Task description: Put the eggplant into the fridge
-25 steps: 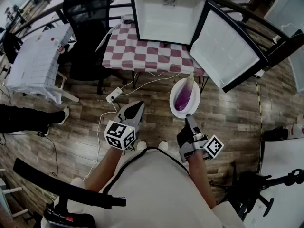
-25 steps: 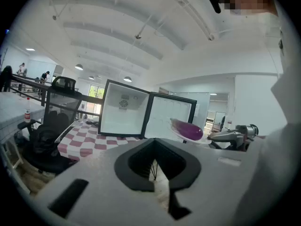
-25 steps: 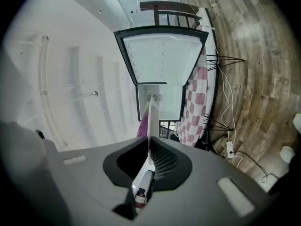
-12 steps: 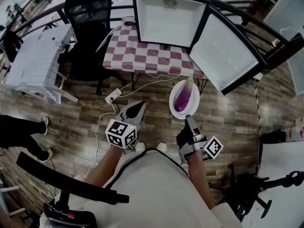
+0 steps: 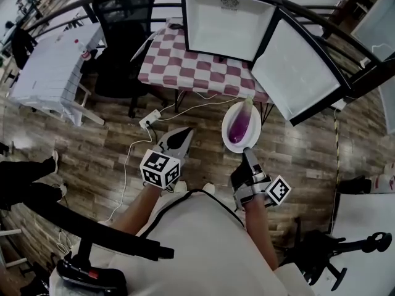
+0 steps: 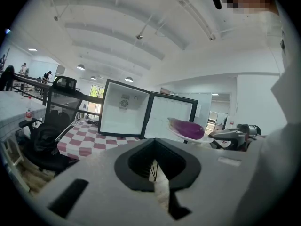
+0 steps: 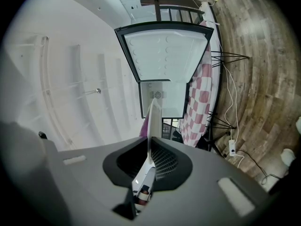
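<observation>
A purple eggplant [image 5: 241, 125] lies on a white plate [image 5: 252, 142] held over the wooden floor in front of me. My right gripper [image 5: 248, 156] is shut on the plate's near rim. In the right gripper view the plate [image 7: 151, 126] runs edge-on between the jaws, with the eggplant [image 7: 143, 126] a purple sliver behind it. My left gripper [image 5: 179, 139] hangs to the plate's left, shut and empty. The small fridge [image 5: 228, 23] stands open on a table ahead, its door [image 5: 296, 69] swung right. From the left gripper view the eggplant [image 6: 187, 127] shows before the fridge [image 6: 123, 114].
The fridge sits on a table with a red-checked cloth [image 5: 191, 69]. A black office chair [image 5: 123, 36] and a white table [image 5: 49, 66] stand to the left. A power strip with cables [image 5: 150, 121] lies on the floor. A black tripod [image 5: 333, 251] is at lower right.
Both grippers and the plate hold their places. A bystander's legs at the left edge have moved downward in the head view.
</observation>
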